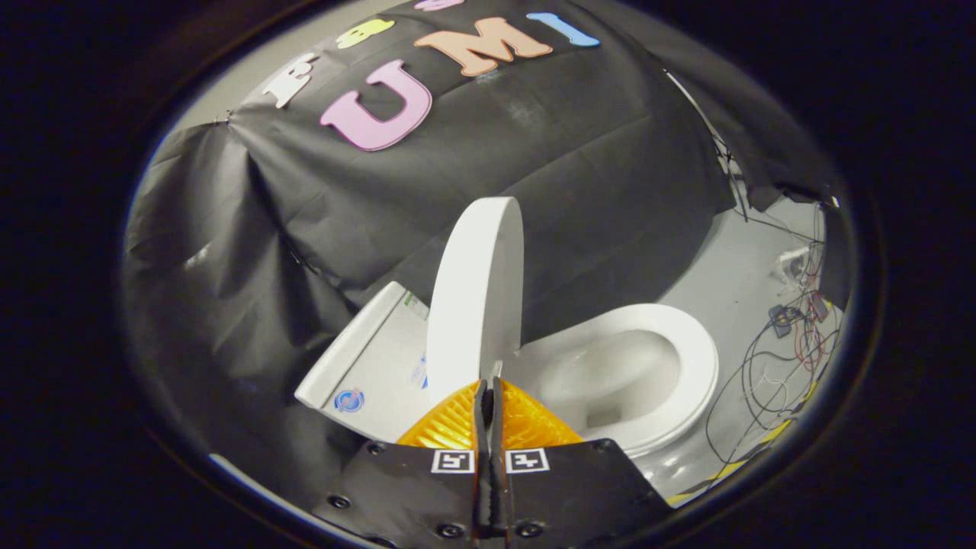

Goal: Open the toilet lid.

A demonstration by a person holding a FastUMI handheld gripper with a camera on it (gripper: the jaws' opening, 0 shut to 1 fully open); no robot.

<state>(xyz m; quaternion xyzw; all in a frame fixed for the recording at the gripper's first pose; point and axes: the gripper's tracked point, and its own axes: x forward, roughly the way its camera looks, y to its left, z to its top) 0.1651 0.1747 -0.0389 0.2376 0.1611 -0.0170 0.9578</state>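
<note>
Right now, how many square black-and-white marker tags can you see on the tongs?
2. One marker tag sits on the left finger and the other marker tag on the right, either side of the shut tongs, whose tips meet at the raised toilet lid.

Toilet lid (476,297): white. Seat (690,381) and tank (374,358): white. Booth wall cloth (579,152): black. Floor (732,282): pale grey; cables (762,381) dark and red.

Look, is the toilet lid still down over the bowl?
No, the toilet lid stands raised just ahead of the gripper, leaving the bowl uncovered.
</note>
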